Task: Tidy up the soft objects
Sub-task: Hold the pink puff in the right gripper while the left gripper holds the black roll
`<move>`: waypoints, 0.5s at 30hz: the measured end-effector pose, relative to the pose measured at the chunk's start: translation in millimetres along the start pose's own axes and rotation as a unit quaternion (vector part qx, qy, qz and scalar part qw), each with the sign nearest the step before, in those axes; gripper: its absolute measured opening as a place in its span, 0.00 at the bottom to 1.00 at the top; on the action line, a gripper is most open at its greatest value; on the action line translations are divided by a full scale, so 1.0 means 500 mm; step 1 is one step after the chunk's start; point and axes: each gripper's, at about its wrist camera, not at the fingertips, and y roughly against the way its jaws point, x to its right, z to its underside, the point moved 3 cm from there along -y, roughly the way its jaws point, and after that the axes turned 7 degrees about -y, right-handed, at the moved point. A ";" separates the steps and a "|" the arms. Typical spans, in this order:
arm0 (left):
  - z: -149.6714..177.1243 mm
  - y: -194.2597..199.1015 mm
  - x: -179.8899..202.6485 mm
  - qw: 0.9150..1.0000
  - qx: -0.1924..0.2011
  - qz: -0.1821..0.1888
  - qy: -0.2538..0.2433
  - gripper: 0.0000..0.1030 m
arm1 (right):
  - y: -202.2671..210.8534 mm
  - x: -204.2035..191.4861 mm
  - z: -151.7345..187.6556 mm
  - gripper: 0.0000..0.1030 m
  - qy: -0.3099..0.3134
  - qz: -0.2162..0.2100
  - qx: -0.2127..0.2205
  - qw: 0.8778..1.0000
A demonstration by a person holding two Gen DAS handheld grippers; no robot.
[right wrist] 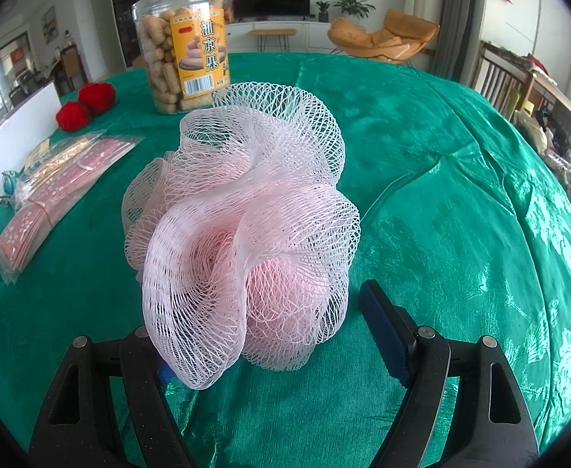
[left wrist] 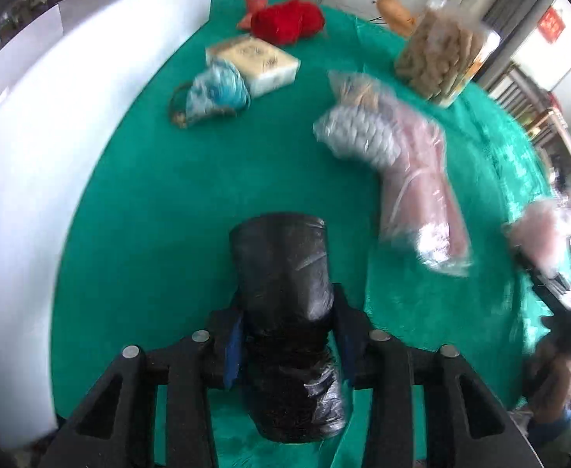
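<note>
Green-clothed desk (right wrist: 421,148) is carrying a snack jar (right wrist: 182,45), red yarn (right wrist: 96,97) and a bagged pink item (right wrist: 57,191). I am seeing my left hand-held gripper (left wrist: 291,335) clamping a black plastic-wrapped roll (left wrist: 285,273) above the cloth. My right hand-held gripper (right wrist: 281,331) is standing wide, its fingers flanking a pink mesh bath pouf (right wrist: 242,226) resting on the desk.

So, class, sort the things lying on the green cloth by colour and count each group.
Red: 1, yarn
Pink: 2, loofah, packet
Black: 1, bag roll
Blue: 1, pouch
Cream: 1, tissue pack
Tan: 1, snack jar
Total: 7
</note>
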 end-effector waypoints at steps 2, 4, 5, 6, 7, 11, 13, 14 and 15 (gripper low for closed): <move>-0.003 -0.012 0.023 0.999 0.010 -0.038 -0.010 0.88 | 0.001 -0.001 -0.001 0.79 0.000 0.000 0.000 1.000; 0.003 -0.028 0.033 0.998 0.003 -0.059 -0.010 0.93 | -0.001 -0.001 0.000 0.79 0.000 0.000 0.000 1.000; 0.005 -0.038 0.038 0.998 -0.001 -0.068 -0.009 0.93 | 0.000 -0.001 0.000 0.79 0.000 0.000 0.000 1.000; 0.008 -0.039 0.041 0.997 0.005 -0.082 -0.015 0.93 | 0.000 -0.001 -0.001 0.79 0.000 0.000 0.000 1.000; 0.011 -0.044 0.043 0.995 0.002 -0.094 -0.020 0.96 | 0.000 -0.002 -0.001 0.79 0.000 0.000 0.000 1.000; 0.007 -0.055 0.042 0.995 0.008 -0.100 -0.013 1.00 | -0.001 -0.003 -0.001 0.79 0.000 0.000 0.000 1.000; 0.006 -0.057 0.041 0.995 0.010 -0.100 -0.014 1.00 | -0.001 -0.004 -0.001 0.79 0.000 0.000 0.000 1.000; 0.005 -0.059 0.042 0.995 0.011 -0.101 -0.014 1.00 | -0.001 -0.004 -0.001 0.79 0.000 0.000 0.000 1.000; 0.004 -0.060 0.042 0.995 0.012 -0.101 -0.014 1.00 | -0.001 -0.004 -0.001 0.79 0.000 0.001 0.000 1.000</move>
